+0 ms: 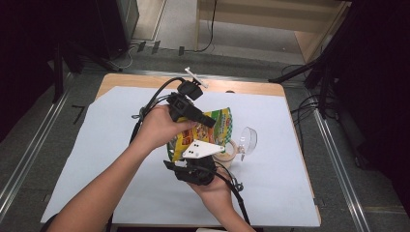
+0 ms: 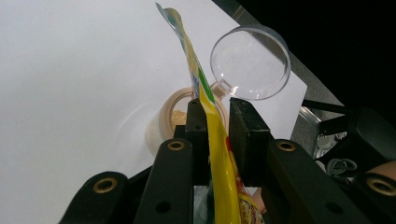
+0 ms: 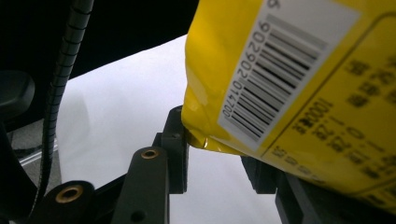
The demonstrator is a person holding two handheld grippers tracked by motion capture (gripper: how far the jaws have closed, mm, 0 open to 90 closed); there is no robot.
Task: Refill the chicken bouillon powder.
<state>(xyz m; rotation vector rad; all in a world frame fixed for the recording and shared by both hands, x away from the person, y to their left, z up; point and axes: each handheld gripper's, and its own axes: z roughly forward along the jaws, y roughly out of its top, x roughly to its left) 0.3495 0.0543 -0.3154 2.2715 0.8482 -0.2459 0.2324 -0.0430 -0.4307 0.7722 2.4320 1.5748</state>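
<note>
While both hands work above it, the table [image 1: 121,193] lies under a pale sheet that covers nearly all of its wooden top, and it is the largest thing in the high view.

Next in size is the yellow bag [image 1: 218,126], held up off the sheet near the middle of the table, between the two grippers. Its printed face shows red and green in the high view; the right gripper view shows a barcode on its yellow back [image 3: 299,70].

The left gripper [image 2: 215,126] has its jaws drawn narrow on the bag [image 2: 219,154], which runs edge-on between them, with the left pad against it. The right gripper [image 3: 219,158] stands below the bag in the high view [image 1: 193,171], and its jaws clamp the bag's lower corner; the far jaw is partly hidden behind the bag.

Under the bag stands a small round tub [image 2: 175,119] with a beige rim and pale grains inside, resting on the sheet. Its clear round lid [image 2: 250,63] is hinged open at the tub's side, tilted up, just beside the bag's upper edge.
</note>
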